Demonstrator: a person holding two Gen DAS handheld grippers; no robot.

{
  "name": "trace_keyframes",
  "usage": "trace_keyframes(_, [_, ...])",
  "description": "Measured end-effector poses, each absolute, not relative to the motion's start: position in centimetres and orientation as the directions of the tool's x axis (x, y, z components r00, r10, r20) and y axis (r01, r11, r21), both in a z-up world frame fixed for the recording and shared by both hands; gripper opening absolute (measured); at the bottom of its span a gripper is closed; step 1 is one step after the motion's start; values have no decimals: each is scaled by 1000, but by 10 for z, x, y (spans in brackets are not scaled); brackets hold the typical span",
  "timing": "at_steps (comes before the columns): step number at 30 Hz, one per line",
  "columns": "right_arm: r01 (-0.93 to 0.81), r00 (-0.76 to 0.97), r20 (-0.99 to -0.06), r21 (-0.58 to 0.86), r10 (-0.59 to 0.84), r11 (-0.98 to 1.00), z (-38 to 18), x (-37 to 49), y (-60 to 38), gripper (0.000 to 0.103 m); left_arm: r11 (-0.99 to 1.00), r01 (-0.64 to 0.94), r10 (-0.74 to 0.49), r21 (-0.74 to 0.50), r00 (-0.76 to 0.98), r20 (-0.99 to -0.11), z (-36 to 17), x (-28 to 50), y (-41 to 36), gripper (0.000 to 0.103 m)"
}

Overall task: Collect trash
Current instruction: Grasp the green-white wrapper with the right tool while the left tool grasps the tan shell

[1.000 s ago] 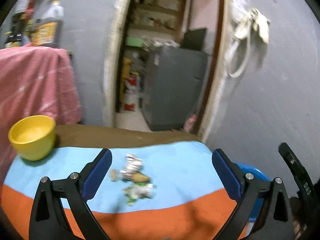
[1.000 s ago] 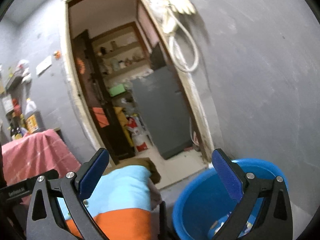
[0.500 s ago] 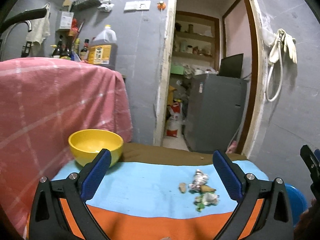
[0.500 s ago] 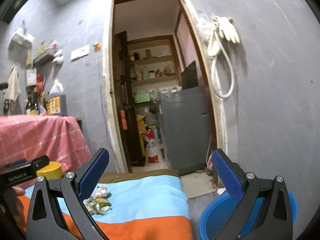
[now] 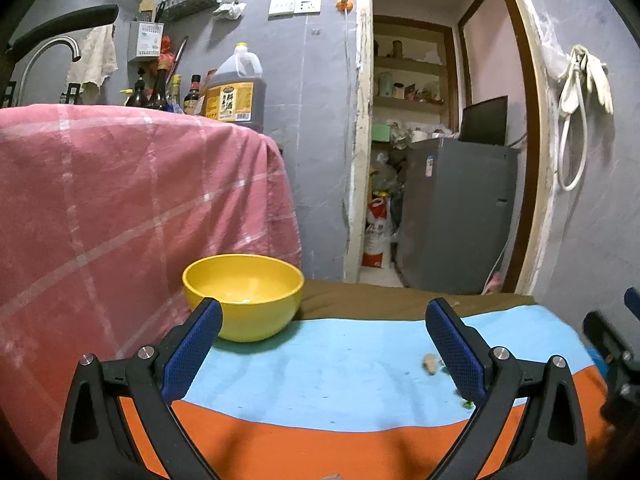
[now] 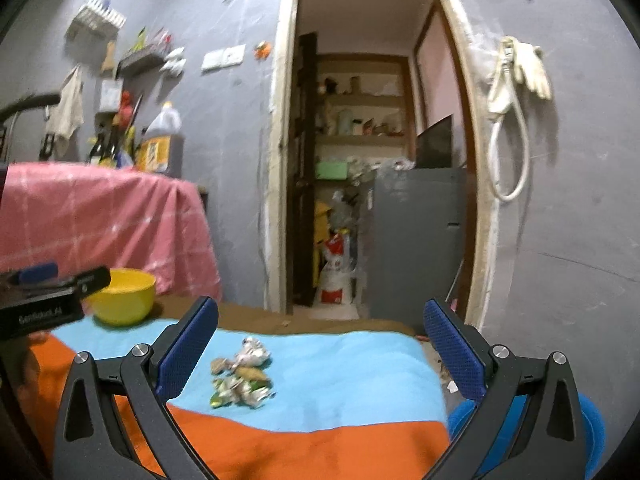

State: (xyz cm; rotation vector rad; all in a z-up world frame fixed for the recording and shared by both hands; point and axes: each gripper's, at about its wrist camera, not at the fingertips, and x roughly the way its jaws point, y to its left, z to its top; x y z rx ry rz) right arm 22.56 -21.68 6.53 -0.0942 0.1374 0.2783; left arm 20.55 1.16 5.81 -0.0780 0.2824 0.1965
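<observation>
Right gripper [image 6: 320, 344] spread wide, nothing between the blue pads, aimed over the table at the trash pile [image 6: 240, 378]. Left gripper [image 5: 320, 344] also spread wide and empty, facing the yellow bowl [image 5: 243, 296] at the far left of the table.

Trash pile: crumpled silvery wrappers, green scraps, a tan nut-like bit, all bunched on the light-blue band of the cloth [image 6: 340, 376], near the orange band, well apart from the bowl. In the left wrist view most of it hides behind the right-hand finger; only the tan bit [image 5: 430, 363] and a green speck show.

Step, as I judge it: approach/pre-grasp, nothing picked up yet. Blue bin [image 6: 588, 424] sits low, just off the right end of the table, likely the drop target.

Orientation: the pile is a loose clump, no clear pointing direction. Its long axis, from the right wrist view, runs roughly near-to-far, slightly diagonal, from the green scraps nearest the camera to the silver wrapper behind. Blurred, so not certain.

Next move probably calls for lowering the right gripper with the fingers straddling one wrapper across its short side, close to the cloth, then closing without snagging fabric. Light crumpled pieces may scatter or slip.
</observation>
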Motion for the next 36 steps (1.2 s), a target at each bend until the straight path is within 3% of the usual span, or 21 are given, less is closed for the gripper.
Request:
trace_keyframes(10, [-336,874,-400,-83,277,938,39,261,-184,103,985,-170,148,-8,881,-448,34,236,37,100])
trace_keyframes(23, [-380,740,-623,-77,253,922,17,295,-169,102,993,-108,46,-48,733,-678,2,279,41,100])
trace_keyframes(26, [-402,693,-672,-59,261,914,12,305,-166,91,994,-94,29,-53,709,-705,-3,286,40,100])
trace_keyframes(28, [-427,653,-705,-38,279,903,7,311,-164,77,996,-79,18,-52,696,-718,-6,290,36,100])
trace_keyframes(32, [-459,614,-724,-3,314,889,4,313,-165,62,999,-34,-4,-37,683,-731,-7,298,26,99])
trace_keyframes(34, [-472,595,-730,22,337,881,3,313,-166,44,1000,-5,-17,-28,679,-734,-7,301,18,99])
trace_keyframes(36, [-484,578,-730,54,365,874,2,313,-168,33,999,31,-37,-22,676,-736,-7,305,10,99])
